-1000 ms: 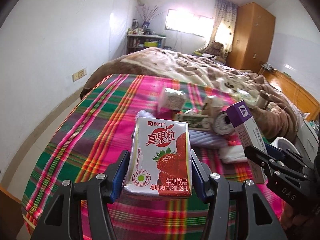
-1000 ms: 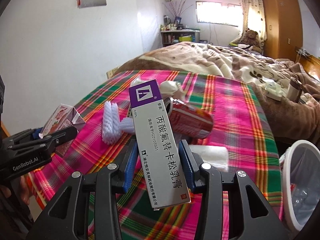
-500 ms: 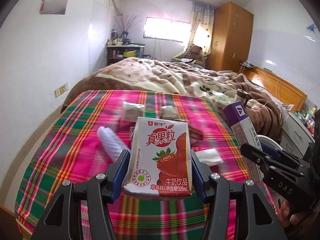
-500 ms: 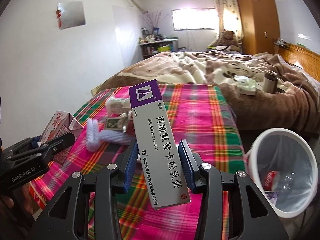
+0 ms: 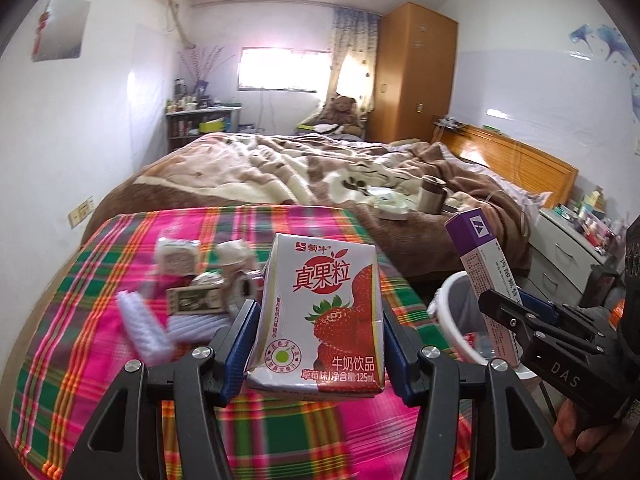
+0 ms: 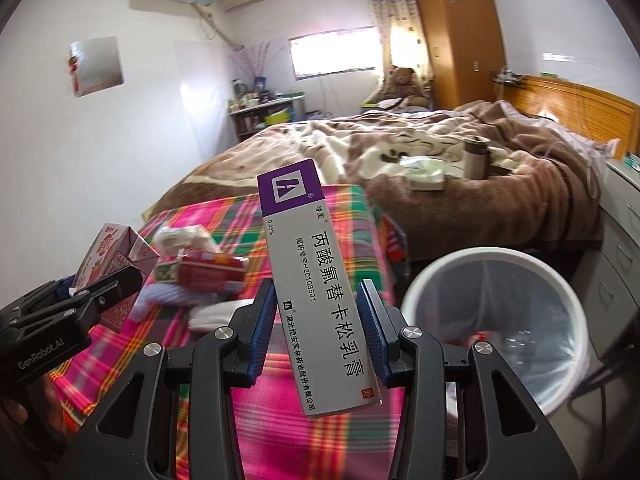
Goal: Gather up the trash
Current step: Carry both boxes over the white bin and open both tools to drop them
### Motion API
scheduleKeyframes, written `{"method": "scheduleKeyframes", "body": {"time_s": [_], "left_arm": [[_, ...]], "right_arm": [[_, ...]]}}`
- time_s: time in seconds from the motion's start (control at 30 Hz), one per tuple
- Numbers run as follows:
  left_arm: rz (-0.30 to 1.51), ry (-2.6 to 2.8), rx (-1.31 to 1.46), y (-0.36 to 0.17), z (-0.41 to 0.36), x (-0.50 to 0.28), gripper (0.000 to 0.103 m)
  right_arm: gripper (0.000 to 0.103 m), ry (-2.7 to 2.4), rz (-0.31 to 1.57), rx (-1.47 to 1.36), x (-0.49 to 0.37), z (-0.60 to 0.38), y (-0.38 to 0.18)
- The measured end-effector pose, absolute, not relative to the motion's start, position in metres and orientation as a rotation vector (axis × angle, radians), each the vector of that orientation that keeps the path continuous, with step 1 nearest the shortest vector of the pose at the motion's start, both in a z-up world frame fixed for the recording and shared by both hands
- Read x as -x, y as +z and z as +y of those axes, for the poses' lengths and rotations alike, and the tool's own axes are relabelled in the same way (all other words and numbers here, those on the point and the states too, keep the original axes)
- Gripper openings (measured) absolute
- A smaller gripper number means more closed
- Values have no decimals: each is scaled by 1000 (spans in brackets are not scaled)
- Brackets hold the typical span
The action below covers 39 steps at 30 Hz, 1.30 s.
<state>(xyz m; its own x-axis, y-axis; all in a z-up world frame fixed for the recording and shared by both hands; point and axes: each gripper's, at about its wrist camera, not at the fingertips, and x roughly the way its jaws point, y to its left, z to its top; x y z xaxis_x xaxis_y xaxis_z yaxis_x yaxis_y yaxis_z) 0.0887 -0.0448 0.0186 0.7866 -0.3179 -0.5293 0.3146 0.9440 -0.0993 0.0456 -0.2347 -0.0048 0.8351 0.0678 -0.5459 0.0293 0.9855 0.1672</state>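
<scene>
- The left tool (image 5: 316, 344) is clamped on a strawberry milk carton (image 5: 320, 312), its blue pads pressed against the carton's two sides; the carton stands upright, clear of the plaid cloth (image 5: 100, 320) below it.
- The right tool (image 6: 318, 328) is clamped on a long purple-and-white medicine box (image 6: 316, 280), gripped low down, so most of its length sticks out beyond the pads and leans a little.
- The white bin (image 6: 496, 320) stands on the floor just past the cloth's corner, to the right of both tools, with a clear liner and a few things already at the bottom.
- Risk with the box: held near one end, it could pivot between the pads on a quick swing and slip out short of the bin (a light cardboard sleeve gives little to bite on).
- Risk with the carton: it is soft-sided, so a hard squeeze may buckle it, and any leftover drink could leak onto the cloth.
- Risk of collision: the two tools are close side by side, and both loads are bound for one opening; arriving together, they could knock each other or the rim.
- Risk at release: letting go before a load is over the opening would send it to the floor or off the rim.
- More rubbish lies near on the cloth, a red pack (image 6: 208, 276) and white foam pieces (image 5: 144, 332) among it (a low pass could scatter it).
</scene>
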Motion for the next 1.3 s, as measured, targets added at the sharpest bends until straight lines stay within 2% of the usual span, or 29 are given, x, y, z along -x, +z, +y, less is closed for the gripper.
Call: {"method": "scheduleKeyframes", "body": {"time_s": [0.87,1.3], "left_arm": [[580,-621,-82,9,-205,-101,57],[634,-679,-88,-7,-250,-116,57]], "right_arm": [[43,-249,643,-259,-27,-343,-27],[43,-297,705,-274,-34,-368,-39]]}}
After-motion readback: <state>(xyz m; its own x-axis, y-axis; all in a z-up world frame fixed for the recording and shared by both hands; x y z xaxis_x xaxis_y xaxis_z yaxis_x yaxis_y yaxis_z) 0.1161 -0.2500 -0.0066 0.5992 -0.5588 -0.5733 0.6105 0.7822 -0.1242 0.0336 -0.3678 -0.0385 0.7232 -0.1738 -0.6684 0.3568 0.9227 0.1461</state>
